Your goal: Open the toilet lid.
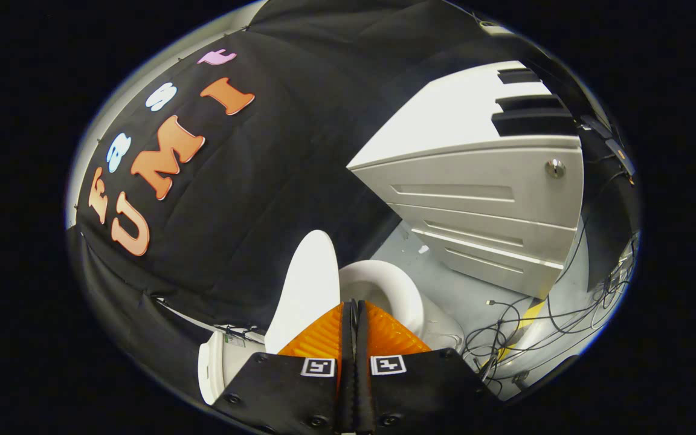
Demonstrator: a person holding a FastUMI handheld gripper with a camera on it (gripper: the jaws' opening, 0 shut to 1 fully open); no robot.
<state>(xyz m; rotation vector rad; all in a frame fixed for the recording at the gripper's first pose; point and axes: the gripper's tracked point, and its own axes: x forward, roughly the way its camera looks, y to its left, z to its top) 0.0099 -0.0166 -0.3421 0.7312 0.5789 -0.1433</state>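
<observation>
A white toilet lid point(302, 290) stands raised, close to upright, leaning back toward the black cloth wall behind it. To its right lies the white seat ring point(393, 290) with the bowl opening partly hidden by my fingers. My gripper point(354, 305) hovers above the toilet, its two orange fingers point(324, 335) pressed together with nothing between them. The lid's edge sits just left of and beyond the fingertips, apart from them. The white cistern point(215, 362) shows below the lid, left of the gripper body.
A white cabinet point(493, 199) with drawer fronts and a round metal knob point(555, 168) stands beyond the toilet on the right. Loose black cables point(523, 326) and a yellow-black striped strip point(526, 320) lie on the grey floor beside the toilet.
</observation>
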